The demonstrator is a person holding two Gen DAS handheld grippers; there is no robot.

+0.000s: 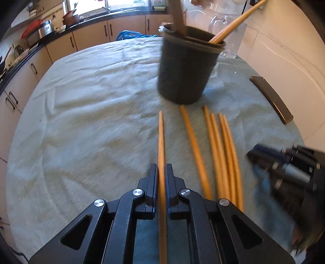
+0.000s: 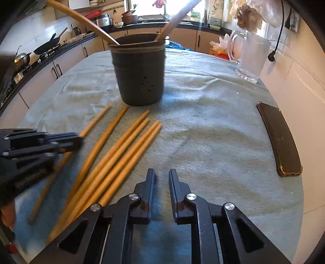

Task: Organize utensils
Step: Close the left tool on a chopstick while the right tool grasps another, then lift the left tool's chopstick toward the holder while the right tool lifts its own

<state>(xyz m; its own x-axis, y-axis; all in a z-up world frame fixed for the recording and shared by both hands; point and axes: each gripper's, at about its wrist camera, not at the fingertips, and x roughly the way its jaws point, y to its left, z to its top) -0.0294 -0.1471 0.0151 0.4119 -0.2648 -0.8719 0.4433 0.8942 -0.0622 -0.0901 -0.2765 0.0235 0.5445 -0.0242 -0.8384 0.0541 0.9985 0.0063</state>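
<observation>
Already the left gripper [image 1: 161,170] pinches one wooden chopstick [image 1: 161,142] between its pressed-together jaws, the stick running straight down the middle of its view with its far tip pointing toward the dark utensil holder [image 1: 182,69] that stands further back on the grey-green tablecloth [image 1: 91,113]. The right gripper [image 2: 162,174] holds nothing; its jaws stand a narrow gap apart over bare cloth, just beside the nearest of the loose chopsticks [image 2: 121,154] fanned out to its left. The likeliest trouble, I judge, is the long stick pivoting in so slim a pinch: it is gripped partway along its length, so a quick swing toward the holder could let the far end droop or twist out. Its tip could also knock the holder's rim or catch on the wooden spoon [image 2: 81,20] and the second handle [image 2: 174,18] already leaning out of the holder, which crowd the opening. The two grippers work close together, so the right one reaching left for the pile could bump the left one. The remaining sticks lie touching in pairs, which makes a clean single pick harder. Off to the right a phone [image 2: 280,142] lies flat near the table edge, and a glass pitcher [image 2: 251,58] stands beyond it, well apart from the chopsticks.
</observation>
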